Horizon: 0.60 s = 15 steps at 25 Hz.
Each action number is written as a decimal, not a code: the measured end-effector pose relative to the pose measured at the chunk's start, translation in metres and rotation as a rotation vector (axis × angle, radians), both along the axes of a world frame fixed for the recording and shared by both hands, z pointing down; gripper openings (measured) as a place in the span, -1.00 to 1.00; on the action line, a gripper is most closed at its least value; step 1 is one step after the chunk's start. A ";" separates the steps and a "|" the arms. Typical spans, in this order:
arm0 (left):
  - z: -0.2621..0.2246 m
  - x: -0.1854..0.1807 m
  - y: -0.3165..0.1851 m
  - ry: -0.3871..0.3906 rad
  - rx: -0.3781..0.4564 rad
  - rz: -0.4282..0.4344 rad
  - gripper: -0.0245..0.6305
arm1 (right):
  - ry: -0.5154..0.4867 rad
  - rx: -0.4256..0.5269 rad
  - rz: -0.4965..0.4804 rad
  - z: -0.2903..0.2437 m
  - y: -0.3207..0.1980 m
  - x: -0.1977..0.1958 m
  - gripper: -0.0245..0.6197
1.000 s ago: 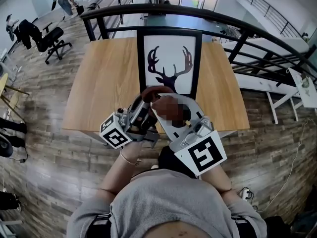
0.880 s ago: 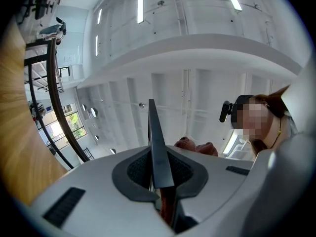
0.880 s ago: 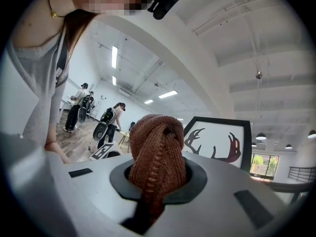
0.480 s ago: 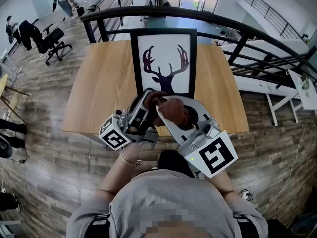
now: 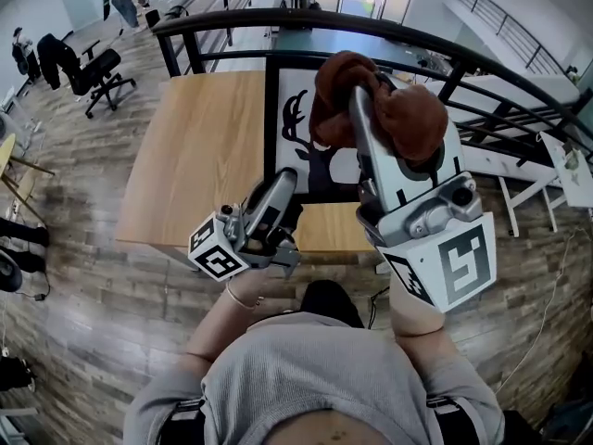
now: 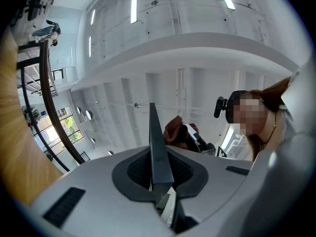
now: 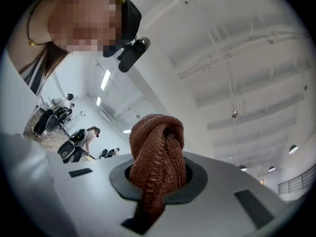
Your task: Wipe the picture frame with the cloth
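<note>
Left gripper [image 5: 281,191]: jaws nearly together, clamped on the thin dark near edge of the picture frame [image 5: 298,160]; the left gripper view shows that edge running straight up between the pads. It sits at 7 o'clock from the frame in the head view.

Right gripper [image 5: 369,123]: jaws pinched on a bunched brown cloth [image 5: 408,119], which bulges out past both jaws. It is raised toward the camera at 1 o'clock and covers the frame's right half in the head view. Whether cloth and frame touch, can't tell.

The frame is black with a white mat and a deer-antler print. It sits mid-table, running from the 12 o'clock side to the near edge.

The wooden table [image 5: 204,156] is otherwise bare. A black curved railing [image 5: 232,21] runs behind it at 12 o'clock. There is wood-plank floor [image 5: 83,276] and a black office chair [image 5: 93,68] at 10 o'clock.
</note>
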<state>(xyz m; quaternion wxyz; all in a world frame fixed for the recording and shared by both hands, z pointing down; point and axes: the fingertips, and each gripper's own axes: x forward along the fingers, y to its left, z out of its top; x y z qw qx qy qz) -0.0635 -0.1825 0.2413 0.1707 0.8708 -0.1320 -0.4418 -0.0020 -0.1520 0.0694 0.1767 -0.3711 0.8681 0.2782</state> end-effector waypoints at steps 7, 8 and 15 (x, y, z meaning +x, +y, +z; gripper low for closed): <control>-0.010 -0.011 0.003 0.076 -0.017 -0.021 -0.85 | -0.007 0.040 0.171 -0.009 -0.025 0.006 -0.78; -0.010 -0.011 0.003 0.087 -0.020 -0.022 -0.85 | -0.014 0.016 0.152 -0.005 -0.028 0.006 -0.78; -0.012 -0.013 0.004 0.149 -0.047 -0.053 -0.86 | 0.067 -0.027 0.198 0.012 -0.039 0.000 -0.78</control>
